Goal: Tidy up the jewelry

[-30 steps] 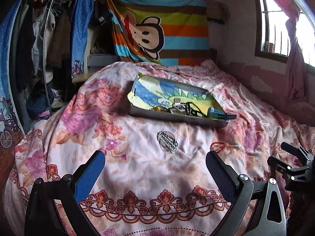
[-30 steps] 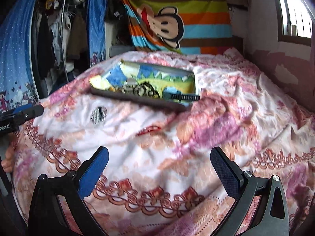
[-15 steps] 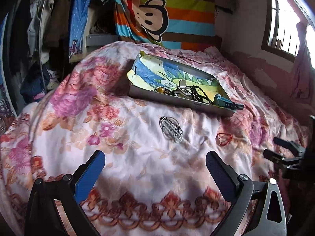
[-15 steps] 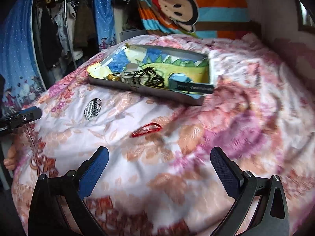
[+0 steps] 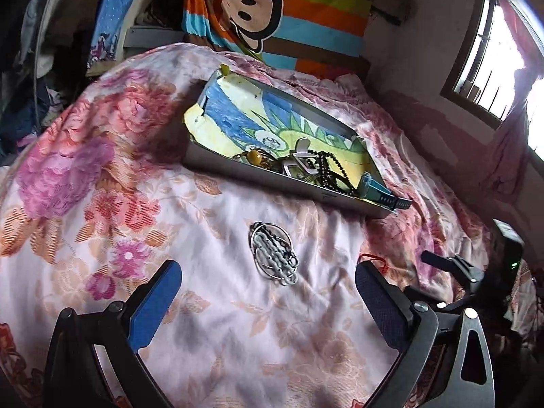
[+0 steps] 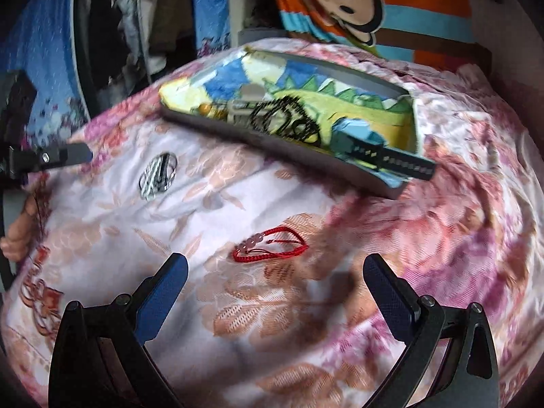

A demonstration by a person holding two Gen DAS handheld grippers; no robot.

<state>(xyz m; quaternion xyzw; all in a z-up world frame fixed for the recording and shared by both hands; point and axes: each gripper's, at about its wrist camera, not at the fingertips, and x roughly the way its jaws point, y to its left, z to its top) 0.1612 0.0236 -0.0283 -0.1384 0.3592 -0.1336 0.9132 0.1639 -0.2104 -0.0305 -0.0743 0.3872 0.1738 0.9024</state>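
Observation:
A grey tray (image 5: 251, 174) (image 6: 292, 148) with a dinosaur-print lining lies on the floral bedspread. It holds a black bead chain (image 5: 328, 170) (image 6: 289, 120), a teal watch (image 5: 380, 197) (image 6: 384, 159) and other small pieces. A silver bracelet (image 5: 273, 253) (image 6: 158, 173) lies on the cover just ahead of my open, empty left gripper (image 5: 267, 289). A red cord bracelet (image 6: 270, 246) lies just ahead of my open, empty right gripper (image 6: 275, 282); in the left wrist view only a bit of the red cord (image 5: 372, 260) shows beside my right finger.
A striped monkey-face cloth (image 5: 272, 10) hangs at the head of the bed. Hanging clothes (image 5: 44, 44) crowd the left side. A window (image 5: 503, 54) is on the right wall. The other gripper shows at the right of the left wrist view (image 5: 476, 278).
Both grippers have moved forward and lower toward the bedspread. The silver bracelet and the red cord bracelet now sit much closer to the fingertips. Both stay open.

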